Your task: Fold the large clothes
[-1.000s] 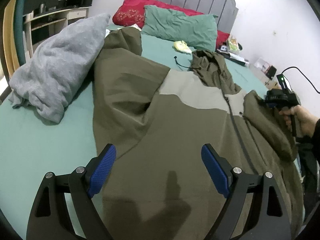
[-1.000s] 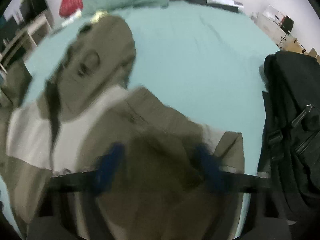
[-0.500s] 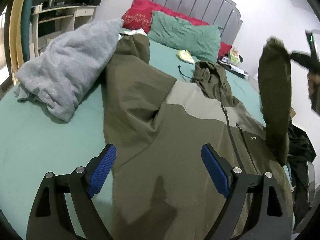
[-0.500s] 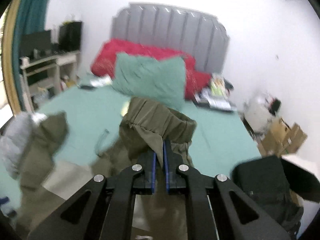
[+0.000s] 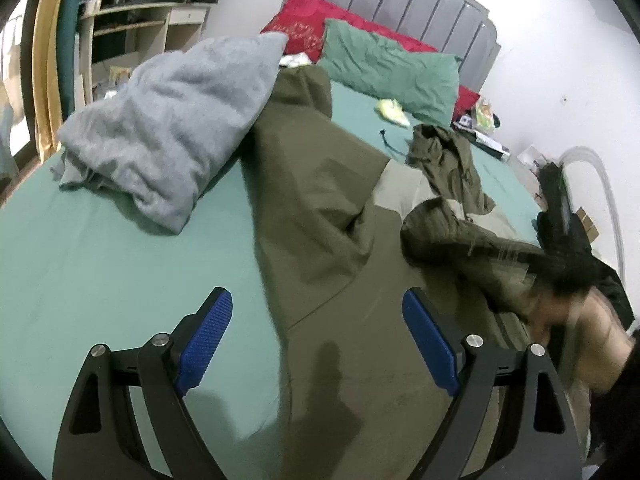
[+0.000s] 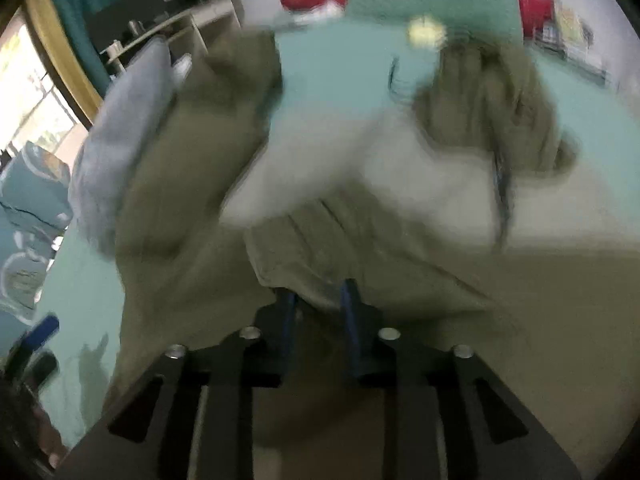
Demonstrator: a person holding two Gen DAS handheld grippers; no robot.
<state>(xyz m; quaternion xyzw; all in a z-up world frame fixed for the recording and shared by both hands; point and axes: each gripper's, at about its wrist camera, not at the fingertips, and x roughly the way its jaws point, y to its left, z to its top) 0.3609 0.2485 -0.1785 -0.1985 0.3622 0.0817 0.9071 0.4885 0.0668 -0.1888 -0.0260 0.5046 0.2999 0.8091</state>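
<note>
An olive-green jacket (image 5: 320,216) with a pale chest panel lies spread on the green bed sheet (image 5: 120,264). My left gripper (image 5: 316,344) is open and empty, hovering over the jacket's lower hem. My right gripper (image 6: 318,300) holds the jacket's right sleeve (image 6: 320,240) between its jaws, which stand slightly apart, and the sleeve lies across the jacket's chest. In the left wrist view the sleeve (image 5: 452,236) stretches from the right hand (image 5: 568,280) toward the middle. The right wrist view is blurred by motion.
A grey blanket (image 5: 168,128) is heaped at the jacket's left. Green (image 5: 392,72) and red (image 5: 304,20) pillows lie by the grey headboard. A small yellow item (image 5: 392,112) lies near the hood. Shelves (image 5: 132,32) stand at far left; dark clothing lies at the bed's right edge.
My right gripper closed on the right sleeve, lifted it high, then swung it left and down across the jacket's chest. Its jaws have parted slightly. The left gripper stayed open, shifting a little.
</note>
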